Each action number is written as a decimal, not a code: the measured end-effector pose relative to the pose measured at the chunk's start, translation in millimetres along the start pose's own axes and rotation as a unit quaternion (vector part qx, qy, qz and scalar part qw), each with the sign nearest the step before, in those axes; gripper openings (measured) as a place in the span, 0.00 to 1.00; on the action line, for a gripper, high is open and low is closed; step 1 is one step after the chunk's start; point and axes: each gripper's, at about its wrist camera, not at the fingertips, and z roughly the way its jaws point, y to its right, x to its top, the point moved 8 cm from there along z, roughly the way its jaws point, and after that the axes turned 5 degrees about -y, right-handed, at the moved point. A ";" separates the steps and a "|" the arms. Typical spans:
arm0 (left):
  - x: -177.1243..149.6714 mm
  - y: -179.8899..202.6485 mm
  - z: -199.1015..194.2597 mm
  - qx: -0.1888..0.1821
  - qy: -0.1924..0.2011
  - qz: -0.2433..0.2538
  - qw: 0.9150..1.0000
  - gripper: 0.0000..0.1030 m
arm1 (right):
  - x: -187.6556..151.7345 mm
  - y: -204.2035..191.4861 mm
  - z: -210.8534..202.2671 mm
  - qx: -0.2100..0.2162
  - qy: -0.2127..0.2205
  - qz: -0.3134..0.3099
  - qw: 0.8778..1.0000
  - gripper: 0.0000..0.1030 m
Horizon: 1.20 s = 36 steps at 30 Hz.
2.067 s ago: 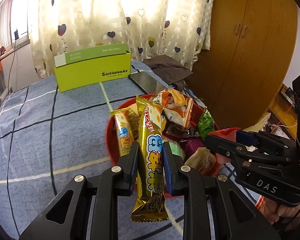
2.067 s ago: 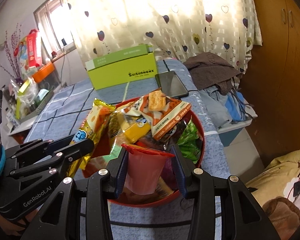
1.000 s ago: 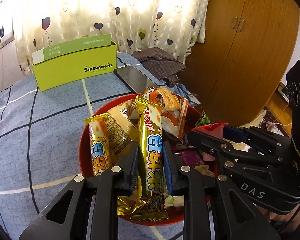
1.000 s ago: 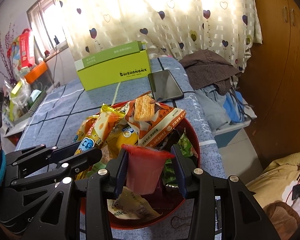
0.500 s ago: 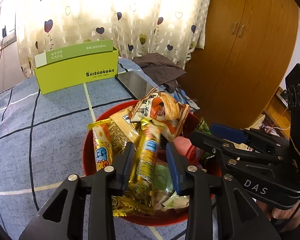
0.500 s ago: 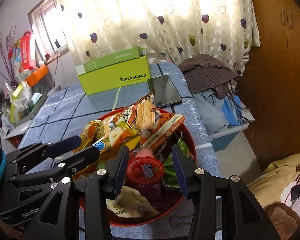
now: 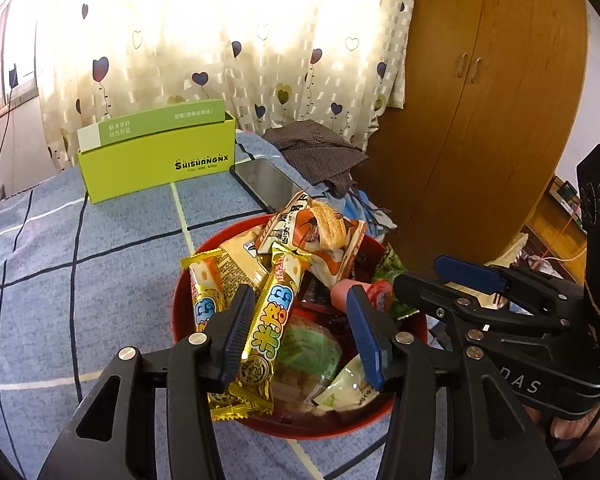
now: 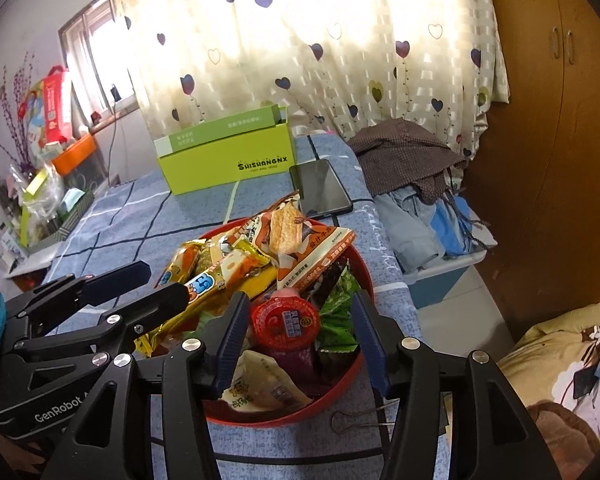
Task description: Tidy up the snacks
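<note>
Now both claws hang over the round red plastic bowl heaped with snacks on the blue checked bed. Left claw is opening, the gold foil-wrapped snack bar lying loose between its jaws; right claw is opening above the red-lidded jelly cup resting in the bowl.

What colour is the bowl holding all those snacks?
Red. The bowl's rim and wall show best in the right wrist view.

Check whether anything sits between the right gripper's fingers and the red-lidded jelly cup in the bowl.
Nothing visible does. The red-lidded jelly cup lies in the round red bowl directly between the right gripper fingers, whose jaws are opening and not pressing it. A green foil packet crowds its right side.
</note>
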 end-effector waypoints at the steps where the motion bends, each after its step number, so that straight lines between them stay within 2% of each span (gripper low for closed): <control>1: -0.4 0.0 -2.1 0.001 0.002 0.000 1.000 0.50 | -0.1 -0.6 -2.2 -0.001 0.003 -0.001 1.000 0.52; 10: -7.6 -0.5 -17.8 0.019 0.008 0.002 1.000 0.50 | -11.6 -11.4 -14.0 -0.002 0.001 -0.014 1.000 0.54; 25: -38.4 -5.8 -32.7 0.050 -0.001 0.013 0.999 0.50 | -38.0 -39.5 -30.4 0.009 -0.002 -0.039 0.999 0.54; 36: -59.7 -11.0 -40.7 0.071 -0.001 0.008 0.997 0.50 | -60.5 -50.4 -28.6 0.032 -0.015 -0.038 0.999 0.54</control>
